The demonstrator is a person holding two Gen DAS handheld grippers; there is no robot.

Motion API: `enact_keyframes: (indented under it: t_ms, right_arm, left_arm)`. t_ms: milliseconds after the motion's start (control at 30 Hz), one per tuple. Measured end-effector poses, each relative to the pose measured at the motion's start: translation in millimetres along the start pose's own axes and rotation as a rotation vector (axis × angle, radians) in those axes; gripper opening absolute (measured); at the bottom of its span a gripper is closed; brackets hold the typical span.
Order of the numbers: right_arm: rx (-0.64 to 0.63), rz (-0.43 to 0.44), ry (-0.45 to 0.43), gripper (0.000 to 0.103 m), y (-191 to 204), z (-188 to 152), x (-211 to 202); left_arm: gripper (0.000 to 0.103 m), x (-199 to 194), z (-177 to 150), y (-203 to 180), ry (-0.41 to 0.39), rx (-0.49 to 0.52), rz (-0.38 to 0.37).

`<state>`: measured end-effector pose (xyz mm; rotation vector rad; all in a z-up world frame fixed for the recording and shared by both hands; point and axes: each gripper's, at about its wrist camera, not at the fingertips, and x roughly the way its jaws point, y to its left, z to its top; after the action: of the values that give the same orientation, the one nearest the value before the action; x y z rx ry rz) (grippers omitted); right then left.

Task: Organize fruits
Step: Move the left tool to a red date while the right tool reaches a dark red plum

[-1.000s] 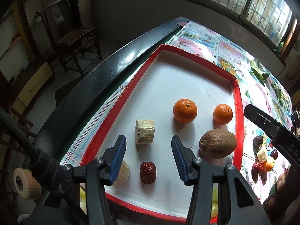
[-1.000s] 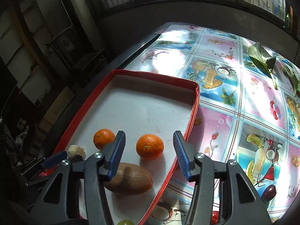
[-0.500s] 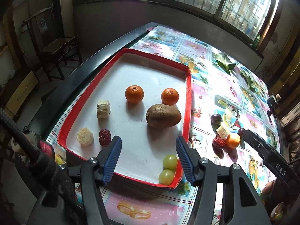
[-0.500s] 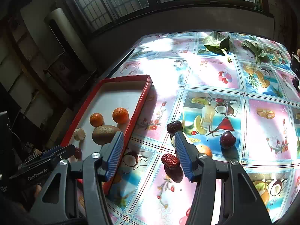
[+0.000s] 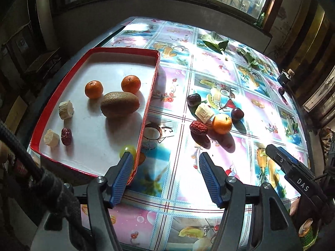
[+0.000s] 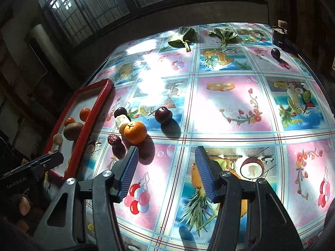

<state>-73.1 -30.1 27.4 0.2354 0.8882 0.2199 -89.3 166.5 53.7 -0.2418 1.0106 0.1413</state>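
**Both grippers leave the tray and turn to the loose fruit**

A second ago both cameras looked down into the red tray [image 5: 151, 87]; now each has swung out over the patterned tablecloth [image 6: 230, 108]. The left gripper [image 5: 166, 168] has just been opening its jaws, and nothing is between them. The right gripper [image 6: 166, 160] is also open and empty.

In the left view the tray fills the left of the frame, holding two oranges, a kiwi [image 5: 119, 104], two pale chunks, a date and a grape [image 5: 127, 150] at its near right corner. The unsorted cluster sits right of centre: an orange [image 5: 222, 123], a date [image 5: 198, 127], a pale chunk [image 5: 204, 112] and two plums. Another plum [image 6: 275, 53] lies alone, upper right in the right view.

The last drop-off looks done; I judge the next pick will come from this cluster, which lies nearest both grippers.
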Motion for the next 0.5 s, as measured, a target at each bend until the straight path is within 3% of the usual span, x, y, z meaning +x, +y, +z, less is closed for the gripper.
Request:
enact_keyframes:
  t_ms: [500]
  right_arm:
    - [0.085,-0.038,-0.053,0.058,-44,-14,-20]
  left_arm:
    - [0.065,0,-16,-14,0.027,0.031,-0.003]
